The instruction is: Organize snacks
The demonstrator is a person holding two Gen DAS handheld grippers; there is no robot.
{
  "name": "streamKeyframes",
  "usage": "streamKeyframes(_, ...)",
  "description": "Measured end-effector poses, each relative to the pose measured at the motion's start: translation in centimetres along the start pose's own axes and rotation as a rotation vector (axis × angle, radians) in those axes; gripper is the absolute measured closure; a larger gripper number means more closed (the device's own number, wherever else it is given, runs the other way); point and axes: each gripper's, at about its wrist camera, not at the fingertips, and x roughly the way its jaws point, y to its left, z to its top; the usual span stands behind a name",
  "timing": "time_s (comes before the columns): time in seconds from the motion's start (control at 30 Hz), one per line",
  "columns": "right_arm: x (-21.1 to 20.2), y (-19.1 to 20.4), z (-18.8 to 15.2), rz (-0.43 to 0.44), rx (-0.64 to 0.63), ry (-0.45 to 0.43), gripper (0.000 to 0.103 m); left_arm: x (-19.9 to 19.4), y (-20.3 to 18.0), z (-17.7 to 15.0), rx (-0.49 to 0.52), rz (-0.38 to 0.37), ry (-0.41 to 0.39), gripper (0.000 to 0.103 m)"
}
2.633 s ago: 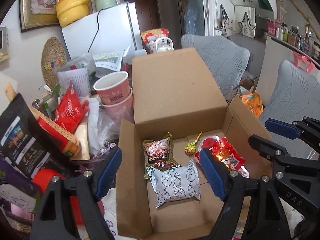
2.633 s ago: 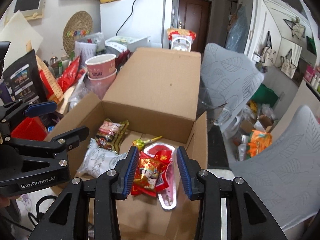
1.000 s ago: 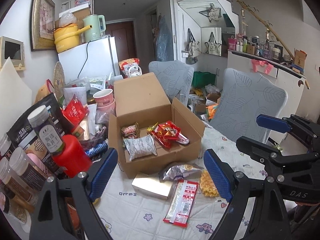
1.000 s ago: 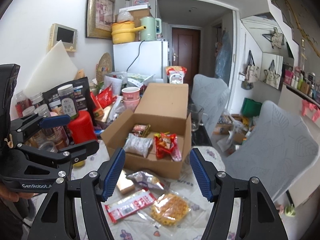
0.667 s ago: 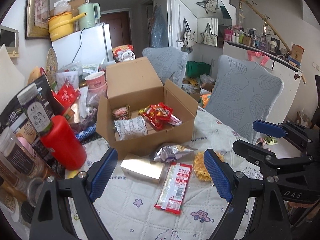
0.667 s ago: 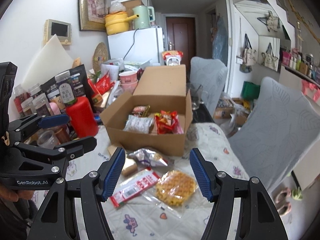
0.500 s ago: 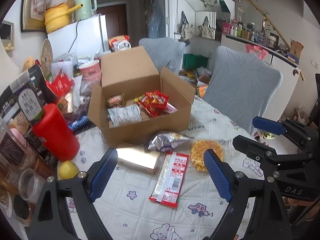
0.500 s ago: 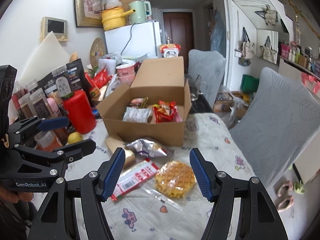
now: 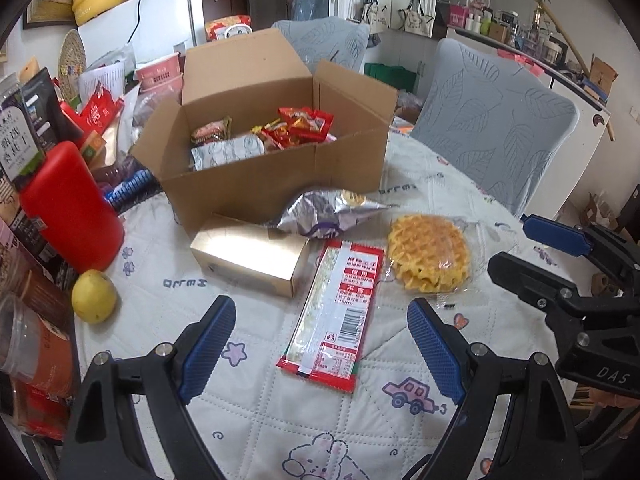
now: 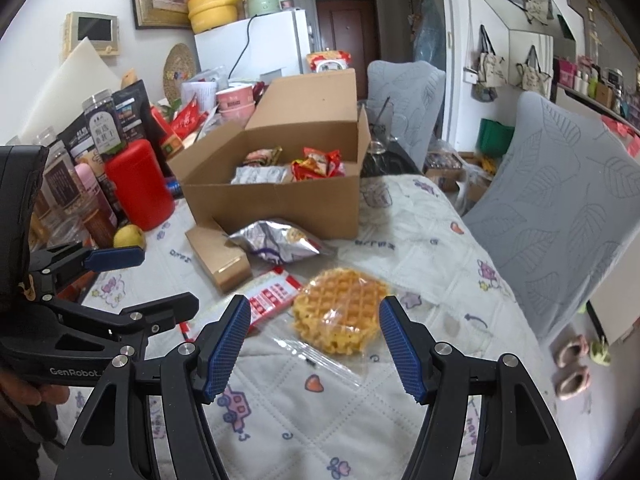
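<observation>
1. Both grippers hang over the quilted tablecloth (image 9: pixel 248 392) with jaws spread wide, holding nothing: left gripper (image 9: pixel 320 344), right gripper (image 10: pixel 314 344).
2. Just ahead of the left gripper lies a red snack packet (image 9: pixel 334 316); a wrapped waffle (image 10: pixel 340 314) sits between the right fingertips.
3. Farther ahead are a gold box (image 9: pixel 250 254), a silver bag (image 9: pixel 324 212) and the open cardboard box (image 9: pixel 276 184) of snacks.

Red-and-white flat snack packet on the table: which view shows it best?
Left wrist view: the red-and-white packet lies in full view between the open left gripper fingers. In the right wrist view a finger and the waffle hide most of it.
</observation>
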Motion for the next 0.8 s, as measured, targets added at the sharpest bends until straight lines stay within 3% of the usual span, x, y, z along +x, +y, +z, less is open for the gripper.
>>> streamKeyframes(0.37,3.3,-2.0,-1.0,-0.006,0.047,0.081,0.035,5.7,0.7,-0.9,-0.015,0.019,0.123,0.014)
streamKeyframes(0.6,5.6,-3.2,-0.7,0.003,0.103,0.138,0.002,7.6,0.7,-1.1,-0.014,0.008,0.157,0.014)
streamKeyframes(0.67,6.4,-3.2,-0.5,0.001,0.117,0.151,0.000,8.0,0.6,-1.0,-0.007,0.010,0.157,0.015)
streamKeyframes(0.77,7.8,-3.2,-0.1,0.004,0.138,0.175,0.000,8.4,0.6,-1.2,-0.008,-0.006,0.161,0.024)
streamKeyframes(0.8,8.2,-3.2,0.1,0.006,0.146,0.183,0.000,8.3,0.5,-1.2,0.001,-0.006,0.150,0.031)
